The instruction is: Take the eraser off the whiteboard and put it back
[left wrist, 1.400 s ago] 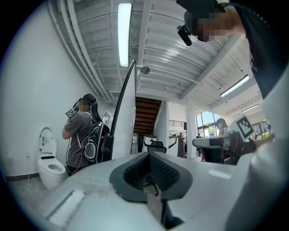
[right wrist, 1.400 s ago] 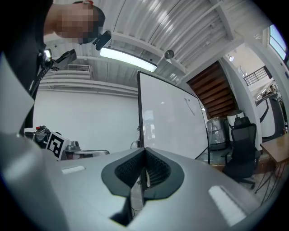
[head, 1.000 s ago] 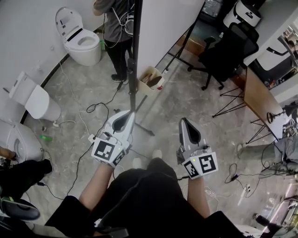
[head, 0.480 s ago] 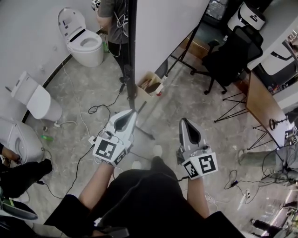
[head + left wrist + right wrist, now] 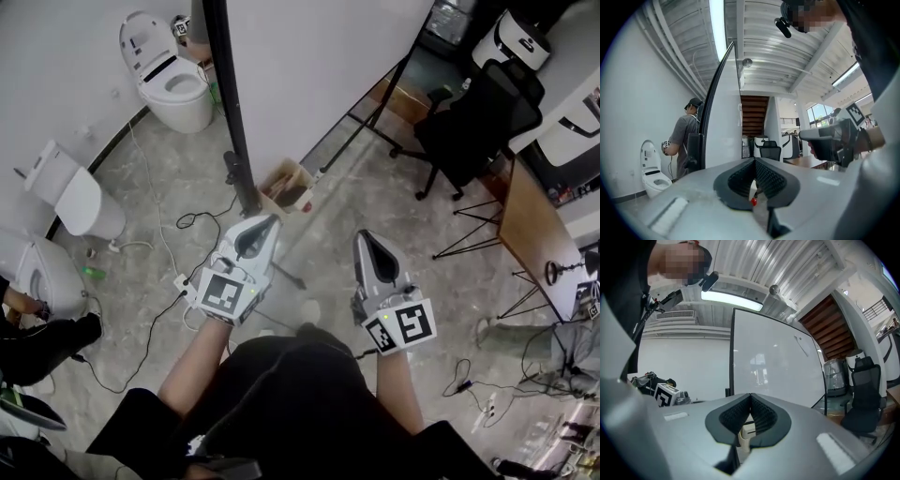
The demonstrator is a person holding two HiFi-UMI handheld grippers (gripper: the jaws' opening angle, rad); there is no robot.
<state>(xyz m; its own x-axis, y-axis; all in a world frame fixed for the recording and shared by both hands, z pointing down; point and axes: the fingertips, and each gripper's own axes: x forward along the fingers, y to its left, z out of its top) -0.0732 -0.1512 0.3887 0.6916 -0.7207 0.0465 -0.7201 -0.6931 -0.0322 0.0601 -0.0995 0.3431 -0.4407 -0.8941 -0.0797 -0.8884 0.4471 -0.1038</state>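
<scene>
Right now my left tool (image 5: 265, 225) and right tool (image 5: 362, 236) are both closed tight, near the tall white whiteboard (image 5: 309, 56).

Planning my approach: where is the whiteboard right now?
In the head view the whiteboard stands top centre, with a cardboard box at its foot and a toilet to its left.
</scene>
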